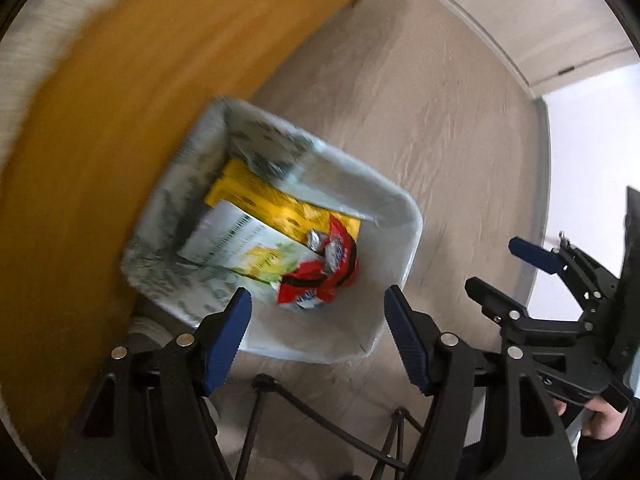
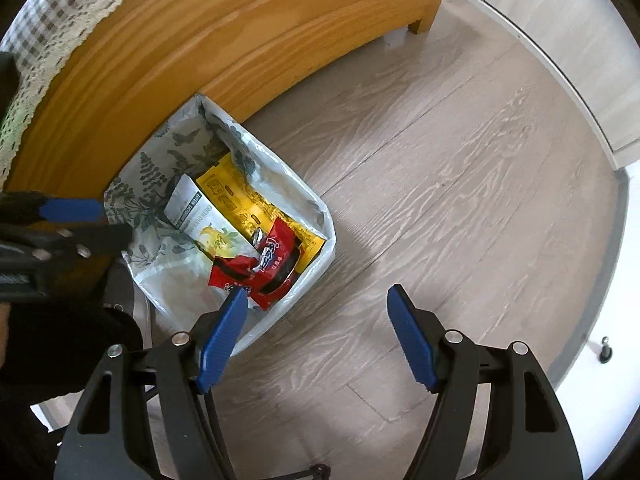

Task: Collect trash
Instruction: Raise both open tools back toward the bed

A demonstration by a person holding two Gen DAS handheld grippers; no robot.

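Bin (image 2: 320, 216) first: a small white one with a leaf-print liner, standing on the grey wood floor (image 2: 460, 168) right against the side of a yellow wooden frame (image 2: 224, 32). A checked cloth with a lace edge (image 2: 44, 36) hangs over the top of that frame, above the bin. Beyond the bin, past open floor, runs a pale cabinet front (image 2: 560, 40).

From the left wrist the frame and bin are smeared with blur, and print on the packets cannot be read.

Inside the bin lie a yellow packet (image 2: 240, 196), a white pouch (image 2: 196, 216) and a crumpled red wrapper (image 2: 264, 268).

Both grippers point down over the bin's near edge. The left gripper (image 1: 316, 316) has jaws spread wide with nothing between them; the right gripper (image 2: 316, 312) likewise gapes empty.
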